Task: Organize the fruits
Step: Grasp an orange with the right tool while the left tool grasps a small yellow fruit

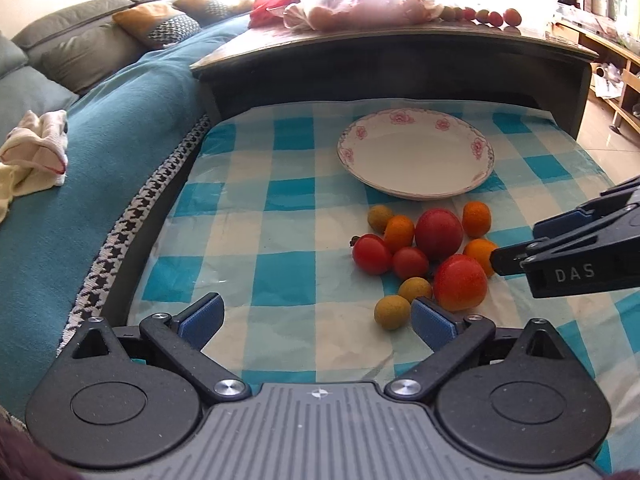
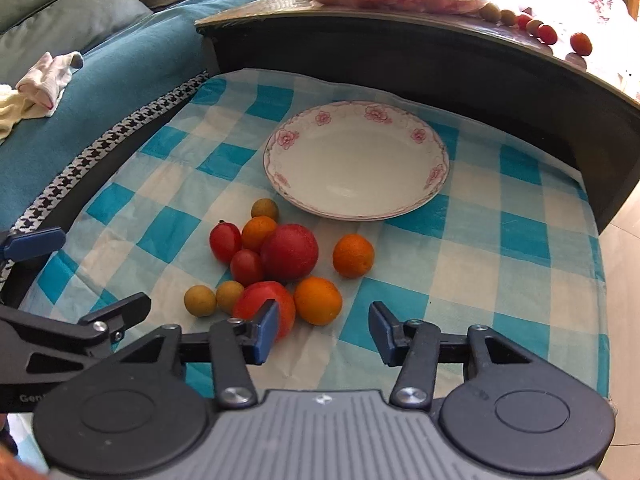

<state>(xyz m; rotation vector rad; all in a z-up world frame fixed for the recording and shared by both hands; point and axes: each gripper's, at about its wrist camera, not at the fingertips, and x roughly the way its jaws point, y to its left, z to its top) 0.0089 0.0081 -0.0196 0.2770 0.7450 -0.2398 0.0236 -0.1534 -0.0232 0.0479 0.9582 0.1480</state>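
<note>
Clearly nothing has reached the white round plate with pink flowers on its rim [image 2: 430, 136] yet; it sits bare at the far side of the bench under a blue-and-white checked cloth [image 2: 520, 264]. All the fruit lies in a loose cluster on the cloth just near of the plate. The right tool [image 2: 323, 330] hangs low with its blue pads spread wide and nothing between them. The round orange citrus fruit [image 2: 318, 300] lies straight ahead of it, only slightly left of the gap's centre line, touching the large red-orange peach [image 2: 256, 300] whose right flank the left pad partly hides. The left tool [image 1: 318, 318] is also spread and empty, nearest to the two small tan-green round fruits [image 1: 393, 312]. Being round, the citrus offers no long axis to line up. My judgement: the right tool is nearer it, and should go forward, a touch left.
</note>
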